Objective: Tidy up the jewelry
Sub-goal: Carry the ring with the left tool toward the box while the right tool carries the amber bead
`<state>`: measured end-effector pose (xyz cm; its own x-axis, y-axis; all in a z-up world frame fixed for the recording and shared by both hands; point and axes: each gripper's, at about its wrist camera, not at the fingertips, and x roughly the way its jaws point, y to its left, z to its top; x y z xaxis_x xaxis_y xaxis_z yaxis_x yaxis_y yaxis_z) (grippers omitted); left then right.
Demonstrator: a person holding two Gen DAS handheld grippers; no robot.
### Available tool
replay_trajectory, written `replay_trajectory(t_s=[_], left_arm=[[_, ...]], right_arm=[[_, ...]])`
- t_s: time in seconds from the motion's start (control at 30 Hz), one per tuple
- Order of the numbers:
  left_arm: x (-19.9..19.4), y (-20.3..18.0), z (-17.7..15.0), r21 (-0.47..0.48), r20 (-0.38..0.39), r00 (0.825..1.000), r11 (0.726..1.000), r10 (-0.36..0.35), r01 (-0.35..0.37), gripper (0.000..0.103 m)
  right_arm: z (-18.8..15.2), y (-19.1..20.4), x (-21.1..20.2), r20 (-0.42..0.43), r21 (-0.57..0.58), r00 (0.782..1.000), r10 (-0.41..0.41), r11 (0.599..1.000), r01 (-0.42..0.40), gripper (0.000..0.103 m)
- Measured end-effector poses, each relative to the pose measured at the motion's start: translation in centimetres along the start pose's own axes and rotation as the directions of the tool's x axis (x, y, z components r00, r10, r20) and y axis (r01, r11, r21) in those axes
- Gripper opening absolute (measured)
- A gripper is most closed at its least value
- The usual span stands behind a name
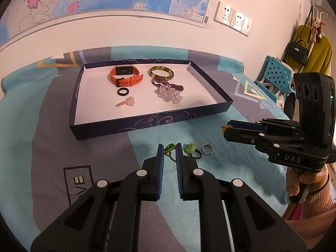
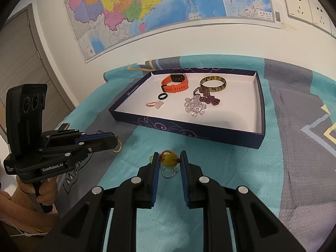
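Nearest, I am seeing my left gripper (image 1: 170, 147) pinching a green pendant (image 1: 169, 147) on a gold chain, its body mostly hiding behind the pads, while my right gripper (image 2: 168, 157) is clamping a yellow bead (image 2: 168, 160) with an orange cord, a silver ring (image 2: 168, 172) lying partly covered beneath it. A green flower ring (image 1: 190, 149) is resting just beside the left fingers. Farther off, the box lid (image 1: 147, 124) is holding an orange watch (image 1: 126, 76), a bangle (image 1: 161, 72), a black ring (image 1: 123, 92), bead strands too tangled to separate, and a pink piece I cannot identify.
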<state>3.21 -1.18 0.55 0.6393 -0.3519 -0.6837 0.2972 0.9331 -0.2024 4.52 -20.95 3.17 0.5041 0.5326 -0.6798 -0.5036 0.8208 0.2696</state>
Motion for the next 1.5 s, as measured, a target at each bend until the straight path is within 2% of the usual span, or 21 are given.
replay_trajectory(t_s=[0.63,1.5], left_arm=[[-0.2,0.0,0.6,0.005,0.015,1.000,1.000,0.011,-0.011,0.012],[0.4,0.8,3.3,0.013,0.047,0.998,0.999,0.033,-0.034,0.012]], right_arm=[[1.0,0.0,0.1,0.018,-0.014,1.000,-0.001,1.000,0.001,0.018],[3.6,-0.5,1.0,0.038,-0.052,0.999,-0.021,0.998,0.023,0.018]])
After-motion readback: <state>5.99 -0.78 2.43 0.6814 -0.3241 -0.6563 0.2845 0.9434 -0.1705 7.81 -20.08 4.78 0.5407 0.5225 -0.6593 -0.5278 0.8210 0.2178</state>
